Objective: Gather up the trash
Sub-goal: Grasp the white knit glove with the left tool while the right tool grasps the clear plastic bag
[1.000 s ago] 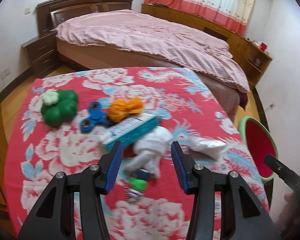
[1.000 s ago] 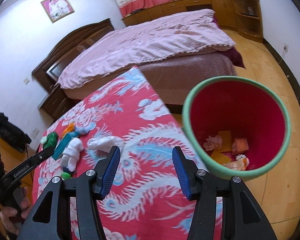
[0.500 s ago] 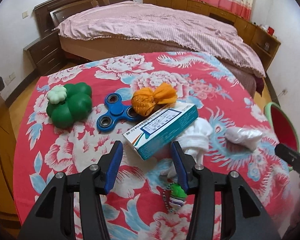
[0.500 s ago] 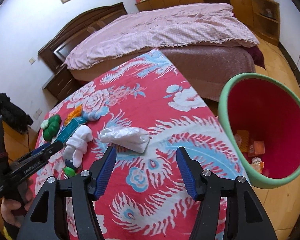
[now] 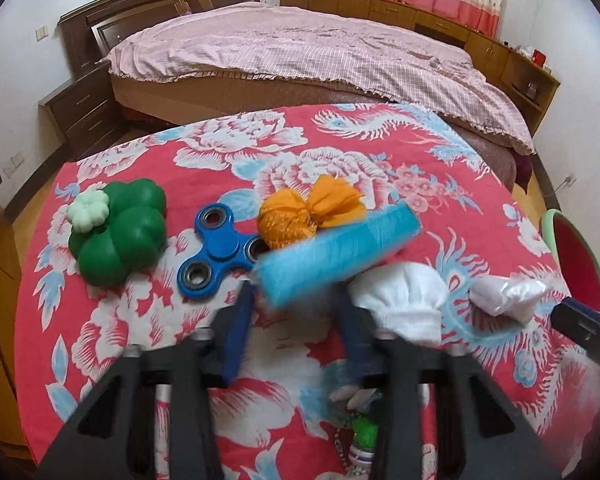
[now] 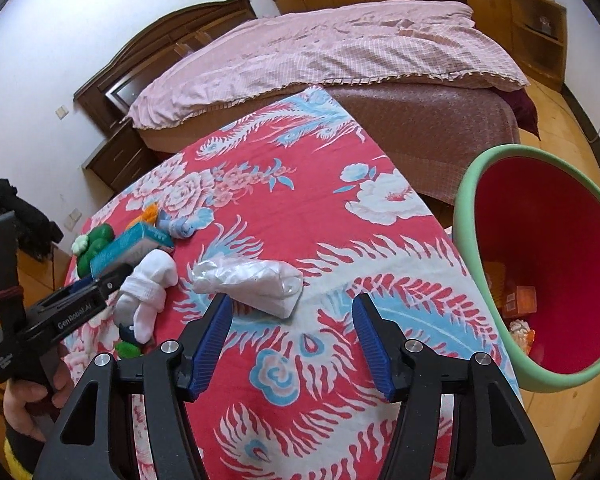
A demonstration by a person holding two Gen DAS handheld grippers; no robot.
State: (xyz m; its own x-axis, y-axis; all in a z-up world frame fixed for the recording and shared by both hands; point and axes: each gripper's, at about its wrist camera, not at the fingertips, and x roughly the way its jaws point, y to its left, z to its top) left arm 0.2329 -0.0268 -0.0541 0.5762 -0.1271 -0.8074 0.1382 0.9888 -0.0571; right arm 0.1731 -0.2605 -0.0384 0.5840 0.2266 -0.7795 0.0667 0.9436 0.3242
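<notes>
On the surface (image 5: 204,168): we see a red floral cloth with toys and trash on it, a bed (image 5: 300,52) behind it.
Left claw (image 5: 292,320): our fingers stand apart, blurred by motion; their tips flank the near end of the teal box (image 5: 336,256), and we cannot tell whether they touch it.
Teal box: smeared by blur in the left view, its print unreadable; in the right view it lies beside the green toy (image 6: 94,240), partly hidden by the left claw's body.
Right claw (image 6: 292,338): our fingers are spread wide above the cloth, holding nothing, just short of the crumpled plastic bag (image 6: 256,284).
Crumpled plastic bag: lying loose on the surface; in the left view its lower right edge is cut by a dark claw tip.
Orange paper wad (image 5: 300,216): touching the far side of the box, its lower edge covered by it.
Blue fidget spinner (image 5: 220,248): between the green toy and the wad, 1 lobe tucked under the box.
White sock bundle (image 5: 404,300): just beside our left claw, partly behind its finger.
Small green keychain toy (image 5: 364,436): mostly hidden behind the claw frame, hard to make out.
Bin (image 6: 468,208): green rim, red inside, beside the surface on the floor; orange scraps at its bottom, cut off at the frame edge.
</notes>
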